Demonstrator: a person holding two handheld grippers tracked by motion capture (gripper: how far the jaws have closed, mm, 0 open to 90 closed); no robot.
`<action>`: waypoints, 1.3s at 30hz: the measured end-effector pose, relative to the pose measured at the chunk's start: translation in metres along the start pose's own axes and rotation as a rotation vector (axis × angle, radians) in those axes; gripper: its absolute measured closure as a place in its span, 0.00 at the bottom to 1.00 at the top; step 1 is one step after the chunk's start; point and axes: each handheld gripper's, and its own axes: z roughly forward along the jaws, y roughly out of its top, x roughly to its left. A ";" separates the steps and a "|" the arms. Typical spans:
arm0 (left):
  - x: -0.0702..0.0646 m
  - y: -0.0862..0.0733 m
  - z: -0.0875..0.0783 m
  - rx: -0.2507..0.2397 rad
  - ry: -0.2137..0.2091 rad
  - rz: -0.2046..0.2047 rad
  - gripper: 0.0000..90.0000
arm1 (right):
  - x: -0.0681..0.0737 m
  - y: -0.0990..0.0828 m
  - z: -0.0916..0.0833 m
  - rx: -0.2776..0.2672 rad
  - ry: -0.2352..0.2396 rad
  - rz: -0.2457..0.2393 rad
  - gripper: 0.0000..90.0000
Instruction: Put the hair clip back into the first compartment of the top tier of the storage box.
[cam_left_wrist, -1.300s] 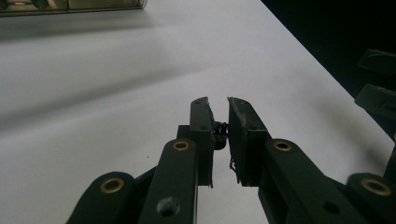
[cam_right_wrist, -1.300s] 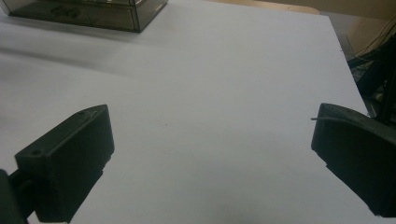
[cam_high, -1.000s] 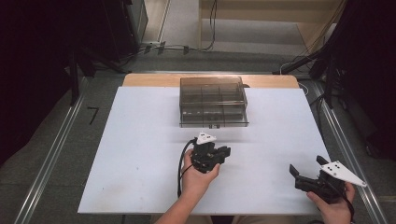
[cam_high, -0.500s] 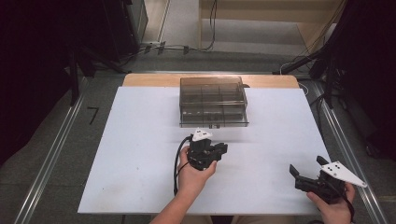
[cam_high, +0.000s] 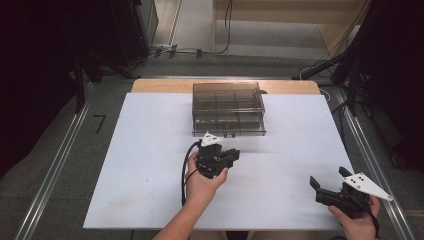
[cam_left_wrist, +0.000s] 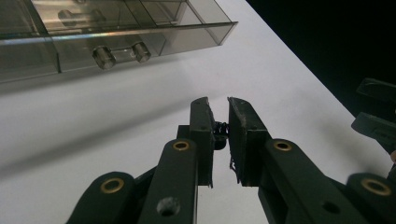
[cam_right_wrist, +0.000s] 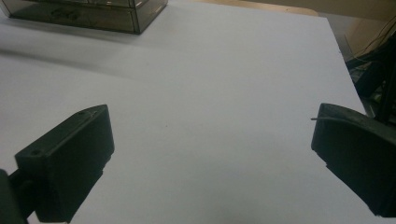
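Observation:
A smoky clear drawer box (cam_high: 228, 107) stands at the back middle of the white table (cam_high: 150, 150). My left gripper (cam_high: 234, 155) hovers just in front of it, pointing right. In the left gripper view its jaws (cam_left_wrist: 218, 100) are nearly together, with a small black piece (cam_left_wrist: 220, 132) pinched between them. The box's lower drawer (cam_left_wrist: 116, 46) with two round knobs (cam_left_wrist: 103, 57) lies up and to the left. My right gripper (cam_high: 329, 177) rests near the front right corner, open and empty (cam_right_wrist: 212, 135), pointing across the table with the box (cam_right_wrist: 84, 11) far off.
Wooden table edge (cam_high: 165, 85) shows behind the box. Metal rails (cam_high: 55, 165) run along both sides on the floor. Cables (cam_high: 190, 50) lie on the floor beyond the table. Bare white surface spreads left of the left hand and between the two grippers.
My left gripper has moved forward a little toward the drawer box. The right gripper has stayed where it was.

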 end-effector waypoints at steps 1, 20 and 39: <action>0.000 0.001 -0.001 -0.003 0.001 -0.002 0.89 | 0.000 0.000 0.000 0.000 -0.001 0.000 0.00; 0.010 0.020 -0.012 -0.029 0.040 -0.007 0.89 | 0.000 0.000 -0.001 -0.002 -0.001 -0.002 0.00; 0.032 0.033 -0.019 -0.068 0.099 -0.057 0.89 | 0.000 0.000 -0.001 -0.001 -0.001 -0.003 0.00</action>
